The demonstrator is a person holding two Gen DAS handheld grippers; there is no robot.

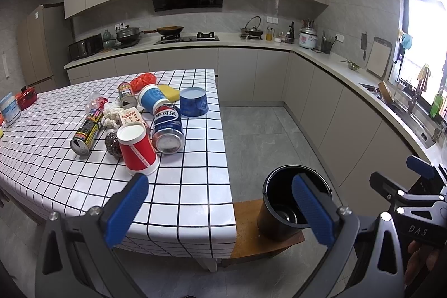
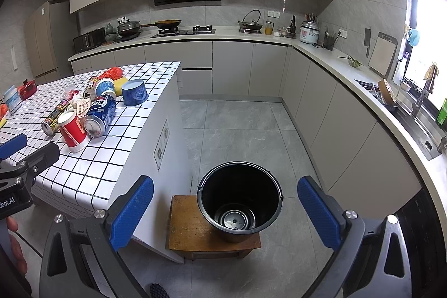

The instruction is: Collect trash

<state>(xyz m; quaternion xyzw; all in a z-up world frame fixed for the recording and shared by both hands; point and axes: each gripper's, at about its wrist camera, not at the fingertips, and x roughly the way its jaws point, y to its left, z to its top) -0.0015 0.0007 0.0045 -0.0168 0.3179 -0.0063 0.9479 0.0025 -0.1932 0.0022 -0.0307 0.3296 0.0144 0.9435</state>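
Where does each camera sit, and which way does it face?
Left wrist: sits on the left tool, above the near edge of the checkered table, facing the trash pile with the red cup; its blue fingers and the right tool show.
Right wrist: sits on the right tool, facing down to the black bucket on the wooden stool; the left tool shows.
Both share the table, red cup, cola can, bucket and stool.

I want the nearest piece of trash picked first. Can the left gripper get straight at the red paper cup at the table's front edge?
Probably yes. The left gripper is open and empty, and the red paper cup lies on its side nearest it. Nothing stands between them; the Pepsi can lies close on the cup's right.
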